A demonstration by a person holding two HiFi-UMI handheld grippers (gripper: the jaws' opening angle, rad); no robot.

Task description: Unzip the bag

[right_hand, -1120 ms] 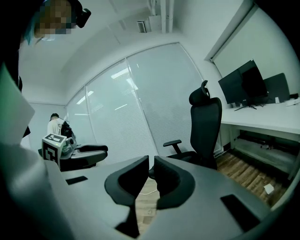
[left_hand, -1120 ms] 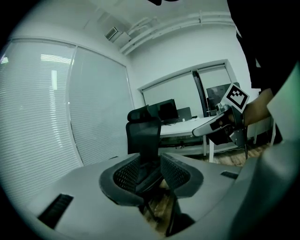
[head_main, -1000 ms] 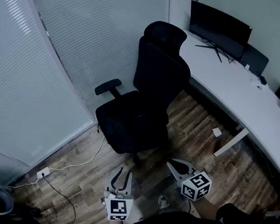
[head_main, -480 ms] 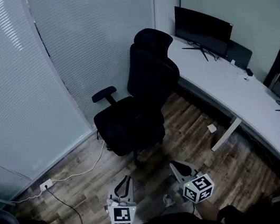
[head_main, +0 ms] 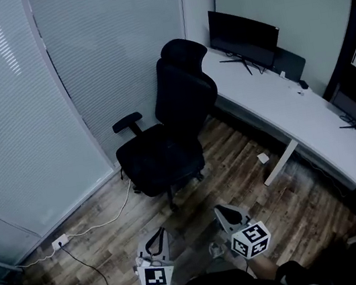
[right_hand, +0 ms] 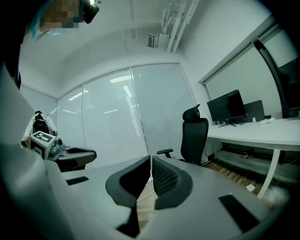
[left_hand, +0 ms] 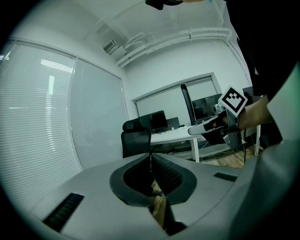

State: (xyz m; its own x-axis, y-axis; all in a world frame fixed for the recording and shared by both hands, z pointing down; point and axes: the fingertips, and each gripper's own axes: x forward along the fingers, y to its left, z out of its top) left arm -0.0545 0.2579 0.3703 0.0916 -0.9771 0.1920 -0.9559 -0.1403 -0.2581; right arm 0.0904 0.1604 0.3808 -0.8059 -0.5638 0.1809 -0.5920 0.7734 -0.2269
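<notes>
Two grippers, both held on the near side of the black office chair [head_main: 171,139], above the wood floor [head_main: 254,190]. The left gripper [head_main: 158,232] is off toward the chair's armrest side and the right gripper [head_main: 218,210] is toward its other side. They're level with each other but apart, and both point roughly at the chair.

Left fingers [left_hand: 166,176] have just been closing and are now pressed together with nothing in between. Right fingers [right_hand: 166,180] are closed tight too, also gripping nothing.

Can't spot the bag in any of the views.

Around the chair:
- A curved white desk [head_main: 281,110] wraps behind it and off to its right.
- A dark monitor [head_main: 242,33] stands on the desk just past the headrest.
- White blinds [head_main: 23,118] cover the wall to its left and behind it.
- A white cable [head_main: 103,221] runs from under its left side to a socket [head_main: 60,242] at the foot of the blinds.
- A small white box [head_main: 262,157] sits on the floor to its right, next to the desk leg.
</notes>
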